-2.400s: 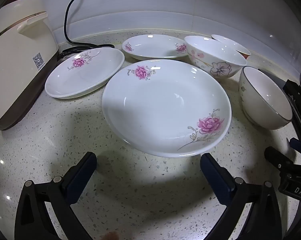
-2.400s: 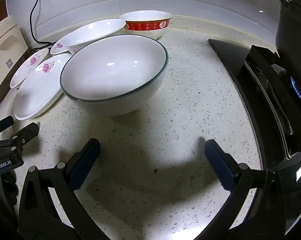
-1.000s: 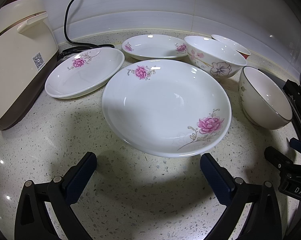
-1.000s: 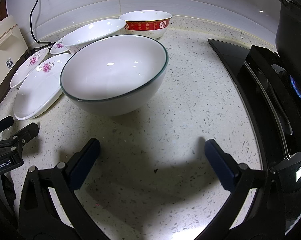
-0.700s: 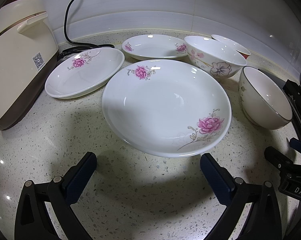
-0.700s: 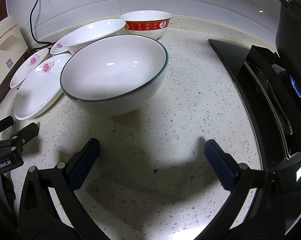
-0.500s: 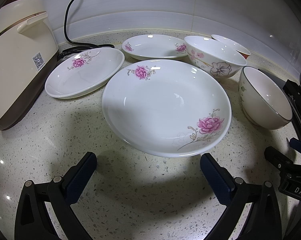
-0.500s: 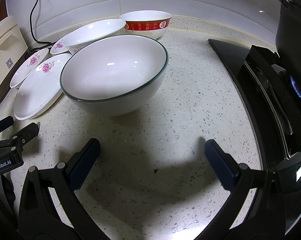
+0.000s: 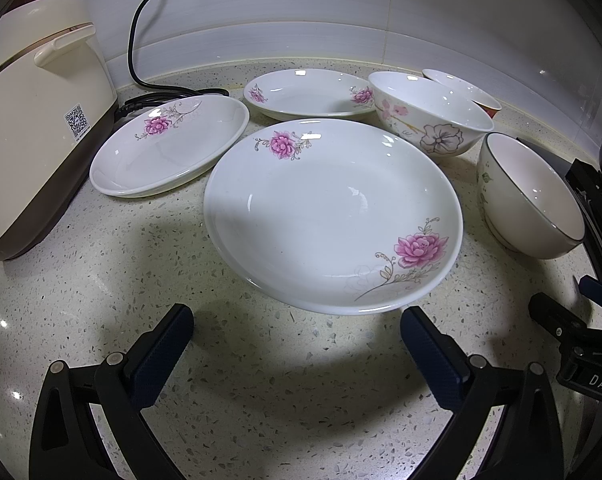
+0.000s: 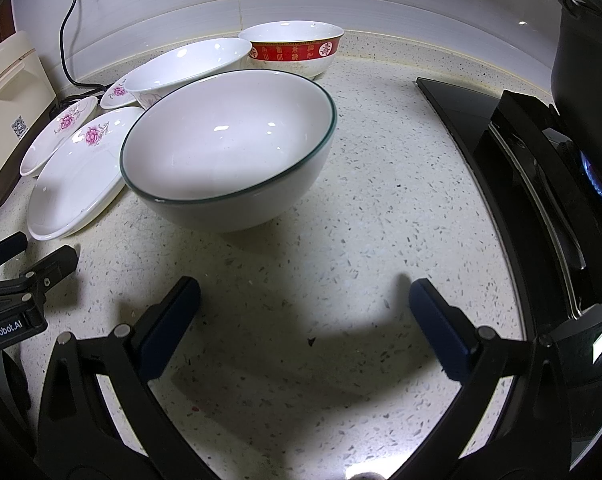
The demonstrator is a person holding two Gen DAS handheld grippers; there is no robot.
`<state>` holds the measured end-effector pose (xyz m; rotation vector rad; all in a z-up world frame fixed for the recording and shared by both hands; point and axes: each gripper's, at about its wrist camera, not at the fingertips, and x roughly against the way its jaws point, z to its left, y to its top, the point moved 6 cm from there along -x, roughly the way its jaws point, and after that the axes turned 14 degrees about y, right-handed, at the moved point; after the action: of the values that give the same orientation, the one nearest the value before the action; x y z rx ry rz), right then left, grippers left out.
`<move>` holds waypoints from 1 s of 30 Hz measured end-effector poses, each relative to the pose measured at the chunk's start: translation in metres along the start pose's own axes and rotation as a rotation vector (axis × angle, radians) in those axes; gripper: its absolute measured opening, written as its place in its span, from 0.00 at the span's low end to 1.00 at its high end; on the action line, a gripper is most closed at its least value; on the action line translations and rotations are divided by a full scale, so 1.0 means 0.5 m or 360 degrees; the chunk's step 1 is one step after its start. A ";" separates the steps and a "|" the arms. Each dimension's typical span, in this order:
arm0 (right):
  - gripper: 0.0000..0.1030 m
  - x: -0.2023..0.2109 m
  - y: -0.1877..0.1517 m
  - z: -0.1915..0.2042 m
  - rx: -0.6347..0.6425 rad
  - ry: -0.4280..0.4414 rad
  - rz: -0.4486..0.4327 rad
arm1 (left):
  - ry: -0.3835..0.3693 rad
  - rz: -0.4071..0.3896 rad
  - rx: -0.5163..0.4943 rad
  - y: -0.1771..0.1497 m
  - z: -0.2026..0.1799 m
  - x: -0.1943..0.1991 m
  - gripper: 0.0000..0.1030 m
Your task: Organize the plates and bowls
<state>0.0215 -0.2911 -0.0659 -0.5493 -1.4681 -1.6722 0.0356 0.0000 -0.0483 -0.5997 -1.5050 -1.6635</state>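
A large white plate with pink flowers [image 9: 333, 216] lies just beyond my left gripper [image 9: 297, 320], which is open and holds nothing. Two smaller flowered plates [image 9: 169, 148] [image 9: 309, 94] rest behind it. A flower-painted bowl [image 9: 429, 118] and a red-banded bowl [image 9: 461, 88] stand at the back right. A white bowl with a dark green rim [image 10: 229, 148] sits in front of my right gripper [image 10: 305, 292], which is open with nothing between its fingers. In the right wrist view the red-banded bowl [image 10: 293, 48] stands by the wall.
A cream rice cooker [image 9: 33, 120] with a black cord [image 9: 141, 40] stands at the left. A black gas stove [image 10: 549, 184] with a lit blue flame [image 10: 595, 184] and a dark pot [image 10: 585, 40] borders the right. Speckled counter [image 10: 381, 208] lies between bowl and stove.
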 end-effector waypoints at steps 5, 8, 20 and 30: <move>1.00 0.000 0.000 0.000 0.0000 0.0000 0.0000 | 0.0000 0.0000 0.0000 0.000 0.000 0.000 1.00; 1.00 0.000 0.000 0.000 0.0000 0.0000 0.0000 | 0.0000 0.0000 0.0000 0.000 0.000 0.000 1.00; 1.00 0.001 0.000 0.000 -0.0018 -0.0012 -0.0004 | -0.0031 0.0013 -0.0044 -0.004 0.006 0.006 1.00; 1.00 0.005 0.000 -0.002 -0.0036 -0.0015 0.0011 | -0.0084 0.0020 -0.0119 -0.010 -0.002 0.009 1.00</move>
<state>0.0204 -0.2926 -0.0642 -0.5751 -1.4540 -1.6847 0.0292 -0.0022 -0.0480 -0.6971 -1.4781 -1.7126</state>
